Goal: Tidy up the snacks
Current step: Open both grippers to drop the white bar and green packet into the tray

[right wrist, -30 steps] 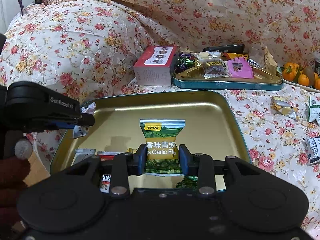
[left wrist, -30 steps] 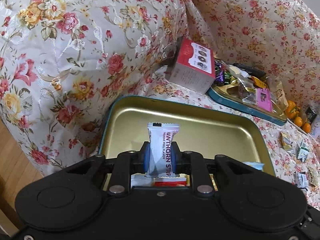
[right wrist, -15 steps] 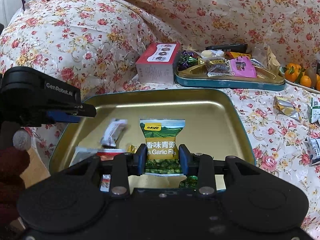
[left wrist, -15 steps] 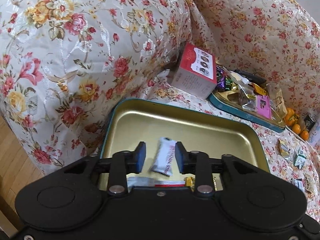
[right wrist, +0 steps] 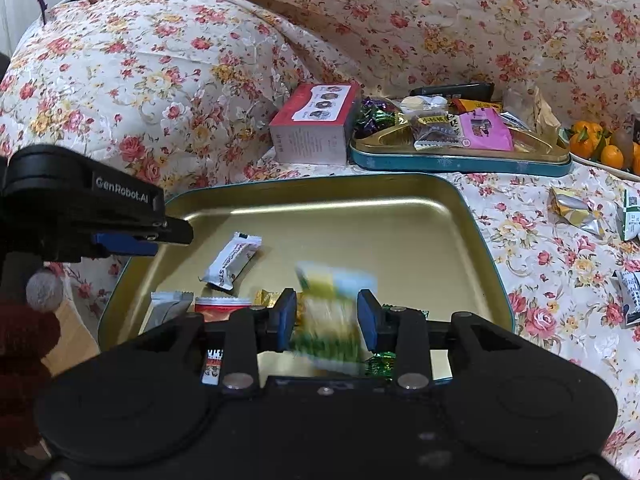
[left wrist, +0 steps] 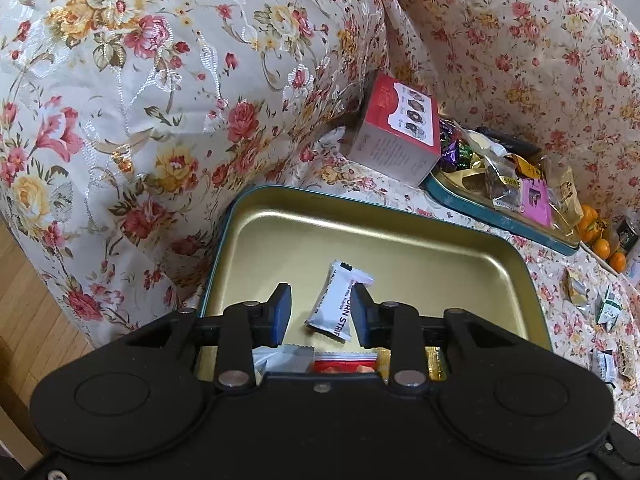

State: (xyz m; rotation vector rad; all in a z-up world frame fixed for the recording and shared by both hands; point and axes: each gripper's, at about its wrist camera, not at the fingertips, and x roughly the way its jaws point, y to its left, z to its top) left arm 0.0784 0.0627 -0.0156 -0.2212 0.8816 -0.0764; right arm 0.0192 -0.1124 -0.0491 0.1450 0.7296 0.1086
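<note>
White and crinkled, the hawthorn strip packet (left wrist: 339, 307) lies loose in the gold tin (left wrist: 400, 240) between the left hand-held gripper (left wrist: 320, 314)'s parted jaws, while the right hand-held gripper (right wrist: 326, 314) frames a green snack packet (right wrist: 334, 312) too blurred to judge its grip

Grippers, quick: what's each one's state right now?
Left gripper: open, jaws just opened; strip lies loose in tin.
Right gripper: packet blurred between jaws; grip cannot be told.
</note>
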